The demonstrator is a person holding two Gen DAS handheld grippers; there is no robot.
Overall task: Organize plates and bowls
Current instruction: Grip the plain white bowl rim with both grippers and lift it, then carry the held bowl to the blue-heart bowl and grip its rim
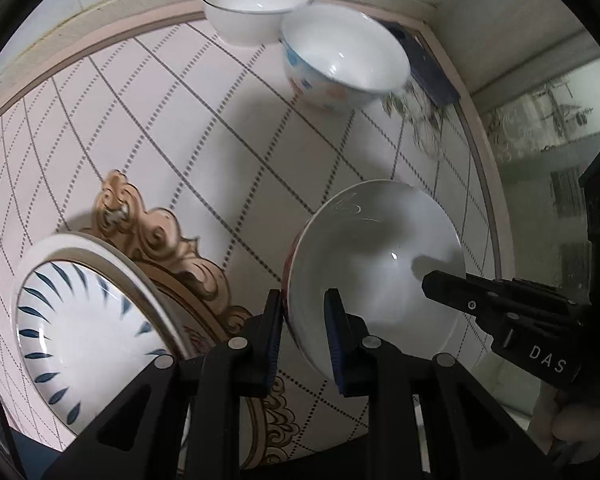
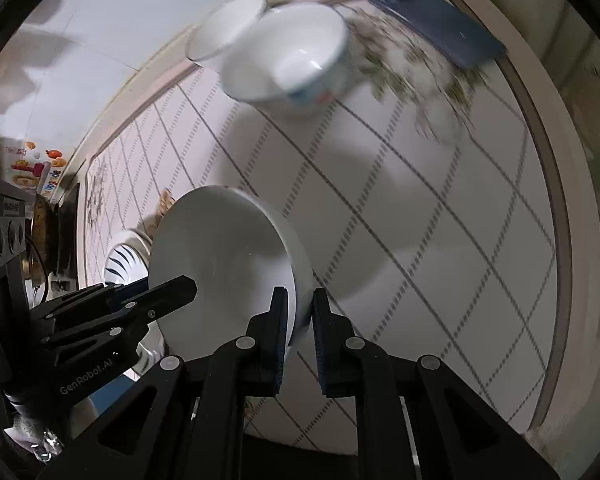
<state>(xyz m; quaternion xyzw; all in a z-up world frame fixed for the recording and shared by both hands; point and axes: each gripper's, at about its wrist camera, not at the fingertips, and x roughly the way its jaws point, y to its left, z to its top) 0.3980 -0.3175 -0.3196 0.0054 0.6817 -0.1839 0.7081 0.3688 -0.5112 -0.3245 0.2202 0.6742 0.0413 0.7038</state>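
Both grippers hold one white bowl (image 1: 376, 256) above the table, each clamped on an opposite side of its rim. My left gripper (image 1: 304, 332) is shut on the rim near me; the right gripper's fingers (image 1: 460, 288) grip the far side. In the right wrist view my right gripper (image 2: 300, 320) is shut on the same bowl (image 2: 220, 256), and the left gripper (image 2: 156, 300) reaches in from the left. A white bowl with coloured patches (image 1: 340, 56) and a plain white bowl (image 1: 256, 4) stand at the far edge. A blue-streaked plate (image 1: 84, 332) lies at the left.
The table has a pale cloth with a dotted diamond grid (image 1: 220, 152) and a gold ornament (image 1: 160, 240). A dark blue phone (image 2: 440, 24) lies at the far right corner. A wall runs behind the table; clutter stands at the left (image 2: 40, 184).
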